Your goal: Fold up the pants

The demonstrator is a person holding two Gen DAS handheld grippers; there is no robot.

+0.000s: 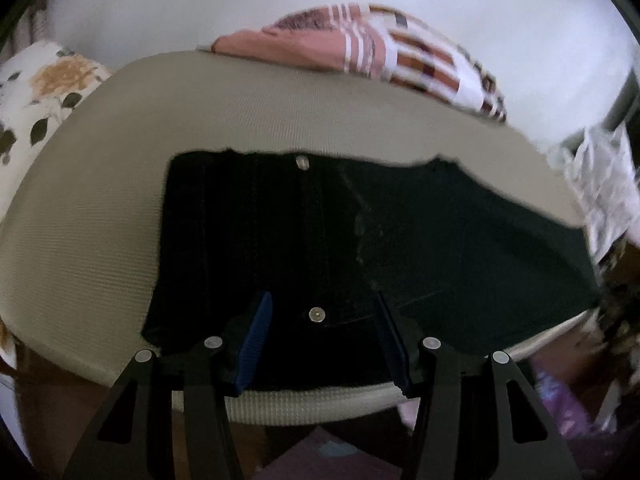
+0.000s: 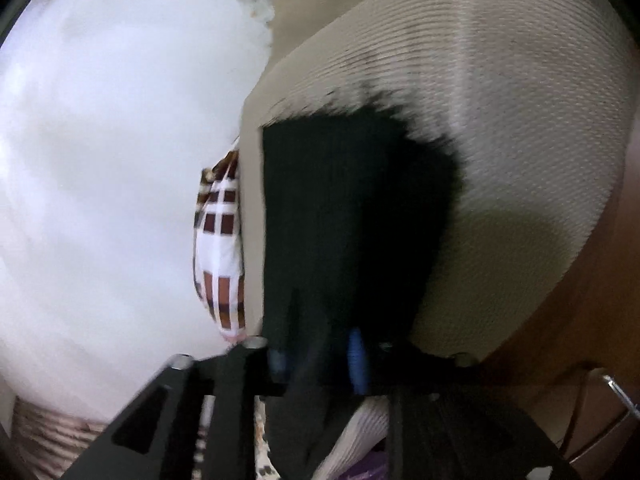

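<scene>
Black pants (image 1: 360, 240) lie flat, folded into a wide block, on a beige woven mat (image 1: 100, 220). My left gripper (image 1: 323, 300) hovers over their near edge, open. Its blue pads (image 1: 256, 336) stand apart on either side of a metal button (image 1: 317, 314) and hold nothing. The right wrist view is rolled sideways and blurred. There the pants (image 2: 340, 220) run away from my right gripper (image 2: 318, 356) across the mat (image 2: 520, 140). Its pads (image 2: 356, 356) stand apart with black cloth between them, and no pinch shows.
A checked pink, brown and white pillow (image 1: 400, 48) (image 2: 220, 240) lies behind the mat against a white wall. A floral cushion (image 1: 40, 92) sits at the left and printed paper (image 1: 604, 184) at the right. The mat's near edge drops to a dark floor with a purple item (image 1: 560, 400).
</scene>
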